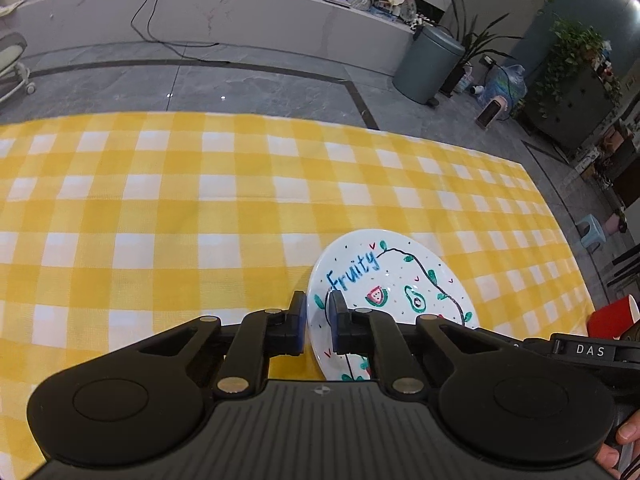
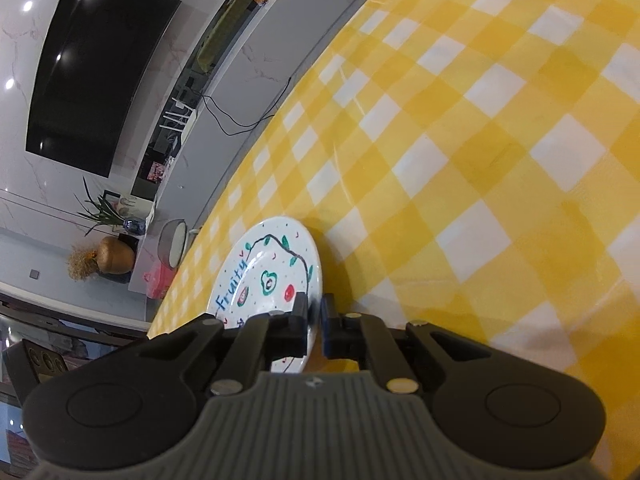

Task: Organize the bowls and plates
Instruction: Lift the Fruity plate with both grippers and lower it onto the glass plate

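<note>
We see a bench draped in yellow-and-white check filling both views, with one white plate painted with the word "Fruity", a vine and small fruits near its front edge. The plate is pinched from two sides at once.

From the left wrist camera, the left hand-held gripper is clenched on the plate's left rim, one finger outside the edge, the other on the painted face. Only this view shows a grey pedal bin and potted plants across the tiled floor, a red object at the far right, the other tool's black body marked "DAS", and a person's fingertips at the lower right corner.

From the right wrist camera, strongly rolled, the right hand-held gripper grasps the same plate by its opposite rim, jaws nearly together around the thin edge. The plate stands tilted away from the cloth here, its shadow falling on the checks beside it. Only this view shows a dark wall screen and a golden vase.
</note>
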`<action>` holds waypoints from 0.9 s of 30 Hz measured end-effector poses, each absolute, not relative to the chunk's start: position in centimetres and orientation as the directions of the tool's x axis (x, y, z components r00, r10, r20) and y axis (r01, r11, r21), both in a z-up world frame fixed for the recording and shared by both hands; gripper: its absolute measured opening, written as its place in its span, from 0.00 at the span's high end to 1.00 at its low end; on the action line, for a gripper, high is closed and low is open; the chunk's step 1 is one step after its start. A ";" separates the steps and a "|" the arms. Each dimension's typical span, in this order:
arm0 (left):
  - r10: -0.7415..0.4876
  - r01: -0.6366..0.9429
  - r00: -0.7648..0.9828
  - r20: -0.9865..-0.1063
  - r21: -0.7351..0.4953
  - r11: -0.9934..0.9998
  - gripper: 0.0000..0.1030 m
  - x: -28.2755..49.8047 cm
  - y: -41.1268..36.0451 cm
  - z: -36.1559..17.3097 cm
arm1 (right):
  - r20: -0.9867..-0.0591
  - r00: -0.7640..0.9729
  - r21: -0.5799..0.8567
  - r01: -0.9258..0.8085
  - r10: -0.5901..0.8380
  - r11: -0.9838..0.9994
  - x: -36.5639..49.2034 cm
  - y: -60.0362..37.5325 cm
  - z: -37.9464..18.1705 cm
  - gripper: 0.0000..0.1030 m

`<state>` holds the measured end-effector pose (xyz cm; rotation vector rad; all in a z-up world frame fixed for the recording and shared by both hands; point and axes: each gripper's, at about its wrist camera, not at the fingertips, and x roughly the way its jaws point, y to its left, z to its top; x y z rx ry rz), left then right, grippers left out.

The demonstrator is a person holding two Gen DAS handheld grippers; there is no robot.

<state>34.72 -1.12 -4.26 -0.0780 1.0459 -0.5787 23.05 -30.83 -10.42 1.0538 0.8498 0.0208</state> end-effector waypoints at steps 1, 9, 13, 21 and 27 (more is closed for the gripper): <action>-0.488 0.417 0.368 -0.791 -0.329 0.847 0.88 34.4 -1.2 -3.9 | -0.601 0.693 0.769 0.366 0.397 0.524 22.8 -31.0 -10.1 0.96; -0.494 0.433 0.375 -0.784 -0.323 0.841 0.88 30.0 -2.8 -0.4 | -0.584 0.714 0.779 0.359 0.387 0.513 18.8 -32.6 -7.6 0.96; -0.523 0.452 0.378 -0.764 -0.341 0.824 0.88 27.0 -3.6 0.9 | -0.576 0.721 0.787 0.363 0.385 0.499 15.8 -33.8 -6.7 0.95; -0.526 0.450 0.388 -0.757 -0.342 0.825 0.88 20.4 -6.1 1.8 | -0.590 0.720 0.779 0.390 0.364 0.490 9.0 -36.2 -5.8 0.95; -0.525 0.437 0.379 -0.762 -0.352 0.828 0.90 15.3 -7.1 0.9 | -0.611 0.708 0.771 0.428 0.355 0.472 4.2 -37.7 -6.2 0.95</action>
